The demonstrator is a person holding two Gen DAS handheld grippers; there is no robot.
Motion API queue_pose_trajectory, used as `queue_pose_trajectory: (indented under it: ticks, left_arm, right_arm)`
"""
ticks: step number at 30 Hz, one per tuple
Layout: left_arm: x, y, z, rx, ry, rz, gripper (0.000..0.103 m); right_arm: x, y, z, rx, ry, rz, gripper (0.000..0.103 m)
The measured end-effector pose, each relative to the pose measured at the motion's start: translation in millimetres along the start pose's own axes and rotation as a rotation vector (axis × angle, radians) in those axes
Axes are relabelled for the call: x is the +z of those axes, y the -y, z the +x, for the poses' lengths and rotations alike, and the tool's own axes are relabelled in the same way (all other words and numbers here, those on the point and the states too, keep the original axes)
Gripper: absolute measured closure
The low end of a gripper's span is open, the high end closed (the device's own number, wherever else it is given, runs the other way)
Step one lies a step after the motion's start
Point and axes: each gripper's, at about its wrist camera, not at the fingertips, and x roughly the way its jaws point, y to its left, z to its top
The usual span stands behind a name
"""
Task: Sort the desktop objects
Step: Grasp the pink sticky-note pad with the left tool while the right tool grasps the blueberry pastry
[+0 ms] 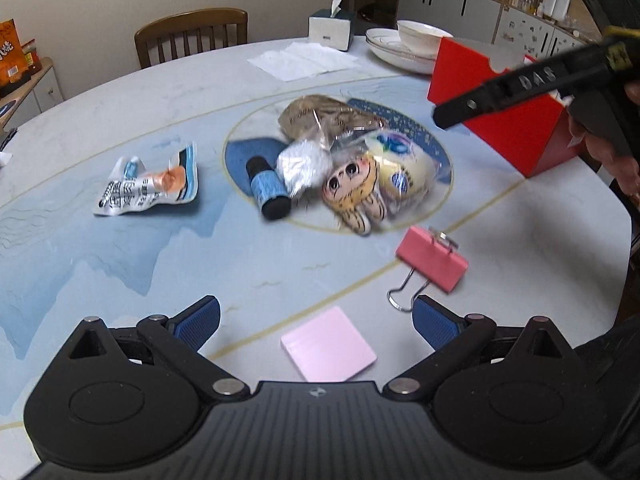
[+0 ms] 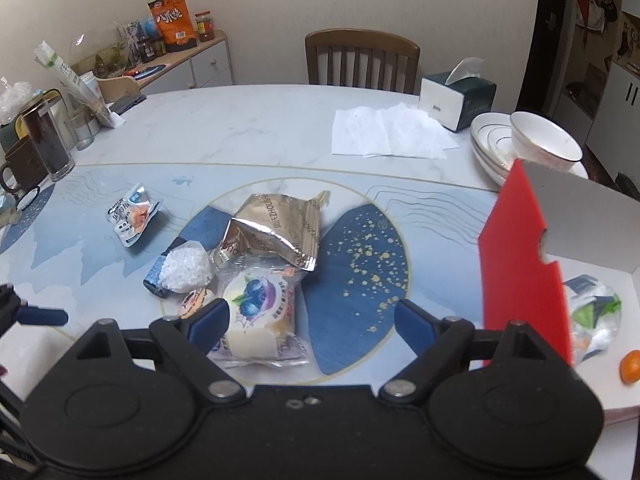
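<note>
Left wrist view first: the left gripper hangs over the round marble-patterned table, blue pads spread wide, nothing between them but the flat pink sticky-note pad lying just below on the tabletop. Only this view catches the pink binder clip with wire handles beside that pad, and the small black bottle with a blue label at the pile's left edge. It also shows the right gripper's body from the side, up by the red open-topped cardboard box.

Right wrist view now: the right gripper tilts down over the central pile, jaws well apart and empty, the clear-wrapped blueberry cake just beside its left pad. This camera alone sees inside the red box: a crumpled wrapper and a small orange fruit. The crumpled gold foil snack bag lies behind the cake.
</note>
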Motion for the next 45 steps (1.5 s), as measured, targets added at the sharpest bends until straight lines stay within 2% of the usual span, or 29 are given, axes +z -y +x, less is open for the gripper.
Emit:
queue_pose_trajectory:
  ticks: [7,15,23,28,35,42,43,44,45]
  left_arm:
    - [-11,-4,1,0.035,-0.009,-0.049,0.000]
    - [-12,-2,4,0.056,-0.024,-0.057,0.001]
    - [-12,0,4,0.053,-0.027,-0.076,0.002]
    - [-12,5,6,0.055,-0.039,-0.071,0.012]
    - [-14,18,5,0.074,-0.057,-0.040,0.026]
    - [-14,22,0,0.091,-0.063,-0.032,0.046]
    - [-14,23,0,0.089,-0.063,-0.029,0.052]
    - [-13,23,-1,0.088,-0.063,-0.028,0.053]
    - [-13,23,0,0.086,-0.065,-0.029,0.053]
  right_arm:
    - [7,-15,16,-0.019,0.018,0.000,0.014]
    - [5,-20,45,-0.028,-0.049,-0.001,0.017]
    - [-2,-29,51,0.014,-0.089,-0.064,0.020]
    - [-4,-32,55,0.017,-0.091,-0.091,0.020]
    - [-5,-41,58,0.035,-0.089,-0.135,0.027]
    - [-8,-39,61,0.035,-0.104,-0.137,0.033]
    - [-8,-39,61,0.038,-0.106,-0.133,0.037]
    - [-8,-38,62,0.038,-0.110,-0.130,0.042]
    - [-8,-38,61,0.033,-0.110,-0.130,0.042]
